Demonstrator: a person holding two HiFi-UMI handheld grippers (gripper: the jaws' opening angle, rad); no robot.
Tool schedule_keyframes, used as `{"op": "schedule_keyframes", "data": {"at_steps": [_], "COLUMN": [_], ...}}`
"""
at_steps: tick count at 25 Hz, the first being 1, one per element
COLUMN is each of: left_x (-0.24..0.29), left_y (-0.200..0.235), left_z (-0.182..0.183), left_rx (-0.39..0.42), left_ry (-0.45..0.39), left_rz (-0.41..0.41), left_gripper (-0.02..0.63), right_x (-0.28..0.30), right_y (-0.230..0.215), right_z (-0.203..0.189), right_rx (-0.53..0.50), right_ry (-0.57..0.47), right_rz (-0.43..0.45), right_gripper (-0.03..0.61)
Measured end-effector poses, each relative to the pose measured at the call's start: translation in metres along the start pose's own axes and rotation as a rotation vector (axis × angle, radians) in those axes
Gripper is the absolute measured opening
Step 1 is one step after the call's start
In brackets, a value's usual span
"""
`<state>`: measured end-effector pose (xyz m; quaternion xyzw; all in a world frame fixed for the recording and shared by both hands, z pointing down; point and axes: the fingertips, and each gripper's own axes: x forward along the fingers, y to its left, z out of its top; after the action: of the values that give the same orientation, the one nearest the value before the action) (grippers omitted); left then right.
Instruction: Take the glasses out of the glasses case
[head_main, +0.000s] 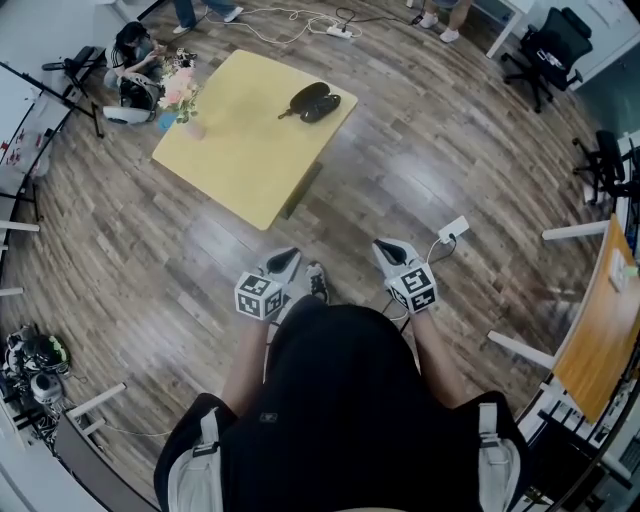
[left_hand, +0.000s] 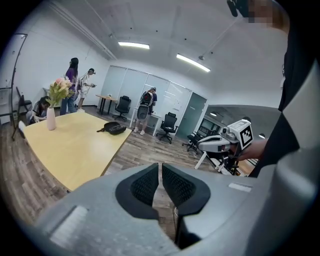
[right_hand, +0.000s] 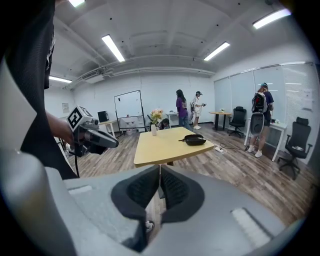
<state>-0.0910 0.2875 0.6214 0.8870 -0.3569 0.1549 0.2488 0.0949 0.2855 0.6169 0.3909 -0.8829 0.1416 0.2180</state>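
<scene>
The black glasses case (head_main: 313, 101) lies closed on the far side of the yellow table (head_main: 240, 150); the glasses themselves are hidden. It also shows as a dark oval case (left_hand: 114, 128) in the left gripper view and as the case (right_hand: 194, 140) in the right gripper view. My left gripper (head_main: 287, 258) and right gripper (head_main: 385, 247) hang close to the person's body, well short of the table. The left gripper (left_hand: 160, 172) has its jaws together on nothing. The right gripper (right_hand: 160, 180) is likewise shut and empty.
A vase of pink flowers (head_main: 185, 100) stands on the table's left corner. A white power block (head_main: 453, 230) and cable lie on the wood floor by my right gripper. Office chairs (head_main: 545, 55), an orange desk (head_main: 600, 330), camera gear (head_main: 30, 370) and several people ring the room.
</scene>
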Motion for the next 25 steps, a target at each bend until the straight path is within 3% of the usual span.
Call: {"op": "schedule_keyframes", "data": {"at_steps": [9, 25], "left_x": [0.013, 0.042], "left_y": [0.055, 0.118], "left_z": [0.028, 0.061], "left_rx": [-0.007, 0.005], "left_ry": [-0.018, -0.006], "left_rz": [-0.015, -0.057], "left_gripper": [0.032, 0.032], "right_x": [0.052, 0.104], "right_y": [-0.009, -0.033], "right_z": [0.035, 0.05], "right_rx": [-0.025, 0.003], "right_ry": [0.009, 0.009], "right_rz": [0.0, -0.042], "right_gripper": [0.009, 0.009]}}
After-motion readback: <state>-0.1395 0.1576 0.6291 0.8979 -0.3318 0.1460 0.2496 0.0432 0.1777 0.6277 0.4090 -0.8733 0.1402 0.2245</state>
